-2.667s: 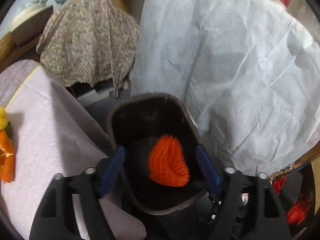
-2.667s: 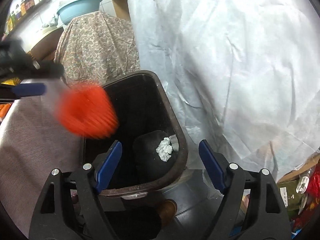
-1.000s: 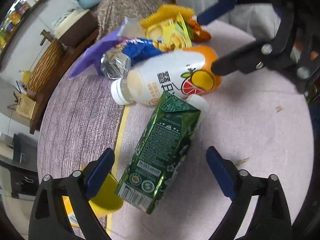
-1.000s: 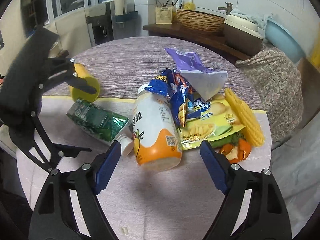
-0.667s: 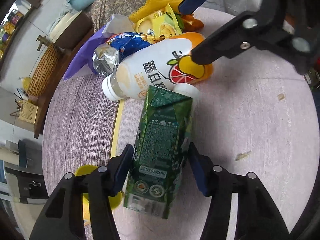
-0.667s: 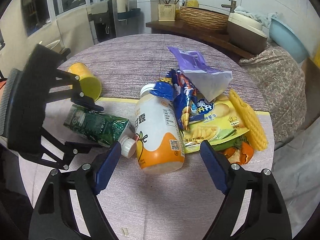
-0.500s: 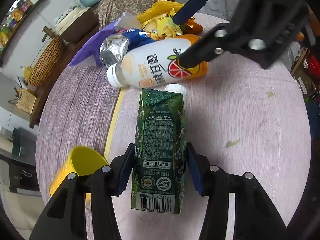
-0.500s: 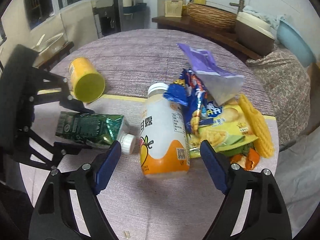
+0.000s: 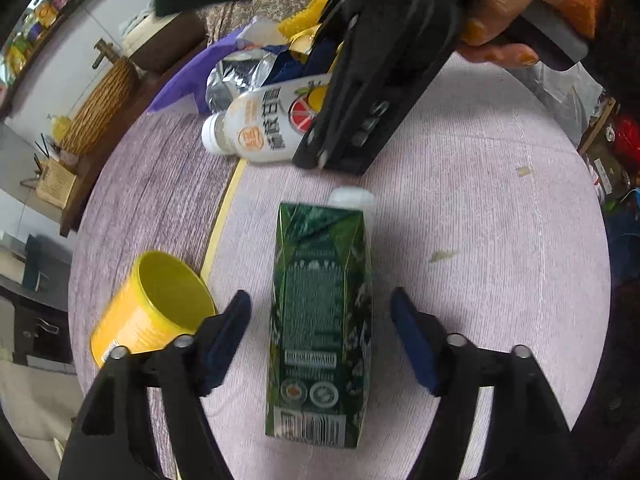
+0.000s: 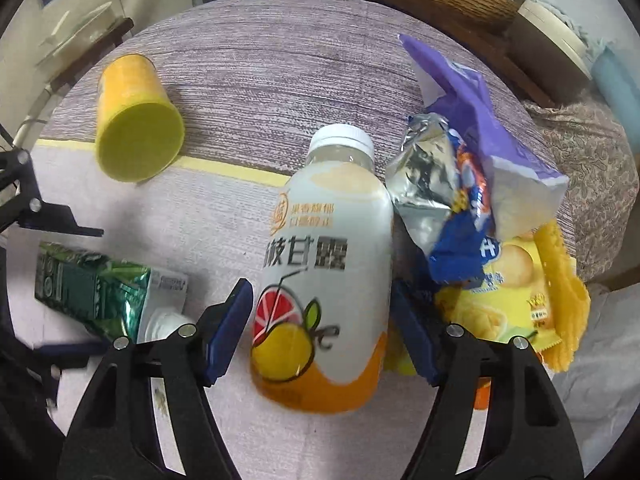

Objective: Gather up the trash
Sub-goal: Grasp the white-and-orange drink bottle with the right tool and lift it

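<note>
Left wrist: claw point(image 9: 320, 320) astride carton point(image 9: 320, 316)

a little while ago both your grippers were over the dark bin, and the orange thing fell in. now they are over the table point(image 9: 480, 240) with the trash on it.

your left gripper point(image 9: 320, 320) had squeezed the green carton point(image 9: 320, 304). now its jaws are opening, and there is a gap on each side of the carton. the carton got turned, so it now lies straight between the blue pads.

your right gripper point(image 10: 322, 320) has come down low over the juice bottle point(image 10: 324, 256). the bottle now sits between its jaws, and they are closing. in the left view, your right hand point(image 9: 504, 4) now fills the top.
</note>
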`<state>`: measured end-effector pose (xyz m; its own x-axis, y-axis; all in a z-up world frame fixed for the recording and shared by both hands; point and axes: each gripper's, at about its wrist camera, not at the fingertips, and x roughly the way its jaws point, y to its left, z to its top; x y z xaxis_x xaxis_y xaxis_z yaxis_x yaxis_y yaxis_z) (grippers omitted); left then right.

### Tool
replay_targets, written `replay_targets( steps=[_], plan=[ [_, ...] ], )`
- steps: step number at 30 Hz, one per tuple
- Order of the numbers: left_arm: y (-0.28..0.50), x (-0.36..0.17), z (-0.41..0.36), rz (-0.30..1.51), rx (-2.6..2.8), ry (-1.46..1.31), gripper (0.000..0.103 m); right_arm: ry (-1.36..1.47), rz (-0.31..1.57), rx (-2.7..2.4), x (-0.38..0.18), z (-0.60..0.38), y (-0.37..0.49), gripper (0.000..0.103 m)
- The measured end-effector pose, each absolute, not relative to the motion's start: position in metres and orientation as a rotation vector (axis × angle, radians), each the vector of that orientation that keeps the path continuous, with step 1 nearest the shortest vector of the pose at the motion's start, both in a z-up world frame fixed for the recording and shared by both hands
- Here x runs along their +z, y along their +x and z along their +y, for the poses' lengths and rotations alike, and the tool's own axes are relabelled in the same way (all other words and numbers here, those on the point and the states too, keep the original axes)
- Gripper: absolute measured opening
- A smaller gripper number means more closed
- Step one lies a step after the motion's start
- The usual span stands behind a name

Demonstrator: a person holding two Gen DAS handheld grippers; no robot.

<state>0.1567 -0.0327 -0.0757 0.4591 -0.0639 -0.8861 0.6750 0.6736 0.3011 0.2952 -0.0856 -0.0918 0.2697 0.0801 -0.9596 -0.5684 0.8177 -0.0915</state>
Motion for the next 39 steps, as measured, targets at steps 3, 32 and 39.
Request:
replay_targets(
  steps=[3,32,39],
  plan=[
    [0.158,-0.077,-0.037,1.006,-0.509,0.719,0.071,-0.459,1.252,0.451,-0.1,-0.084,0.301,0.071],
    [0.11,-0.036,0.009,0.904,-0.469,0.288,0.05,-0.052,0.951,0.587,-0.051,-0.155,0.167,0.061],
    [0.115,-0.01,-0.036,0.821,-0.569,0.212,0.05,0.117,0.823,0.489,-0.028,-0.225,0.127,0.061]
  ],
)
